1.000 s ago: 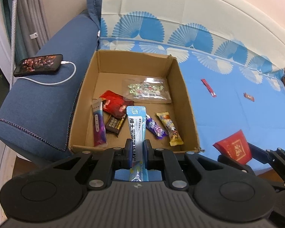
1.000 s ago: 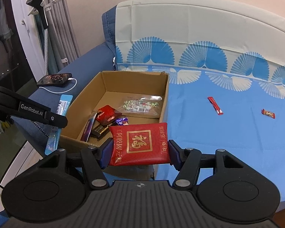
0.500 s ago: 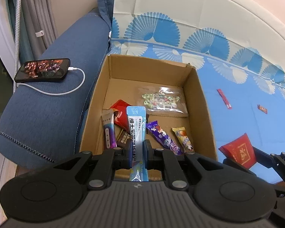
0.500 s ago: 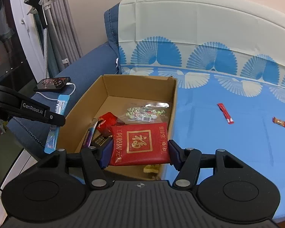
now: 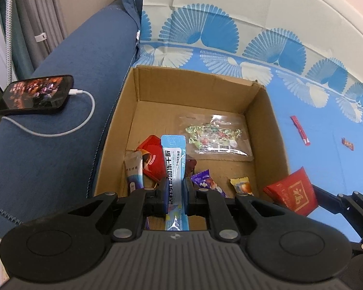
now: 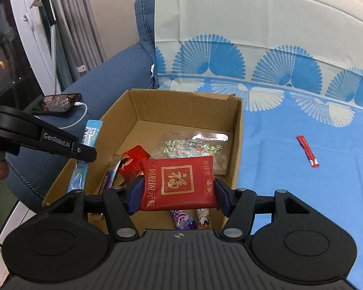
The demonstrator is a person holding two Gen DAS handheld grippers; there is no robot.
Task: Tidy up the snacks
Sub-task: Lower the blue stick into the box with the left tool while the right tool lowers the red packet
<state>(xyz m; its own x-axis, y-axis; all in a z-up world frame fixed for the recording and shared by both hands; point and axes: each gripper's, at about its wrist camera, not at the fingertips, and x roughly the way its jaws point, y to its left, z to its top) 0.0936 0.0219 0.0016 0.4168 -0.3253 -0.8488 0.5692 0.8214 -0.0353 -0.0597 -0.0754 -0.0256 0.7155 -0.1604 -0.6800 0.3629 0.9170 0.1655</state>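
Left wrist view: both loads over the box (image 5: 266, 111), release pending.
My left gripper (image 5: 174, 193) clamps the blue sachet (image 5: 173, 166); my right gripper (image 6: 177, 191) clamps the red pouch (image 6: 179, 183). Advise lowering inside the walls before letting go.

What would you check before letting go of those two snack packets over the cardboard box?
1. Left gripper shut on the blue packet: ok.
2. Right gripper shut on the red packet: ok.
3. Blue packet over the box opening: ok in the left wrist view.
4. Red packet over the opening, not the right wall: ok in the right wrist view; the left wrist view suggests it is near that wall.
5. Bare floor left in the box: ok, toward the back.
6. Phone and cable out of the way: ok, on the sofa arm.
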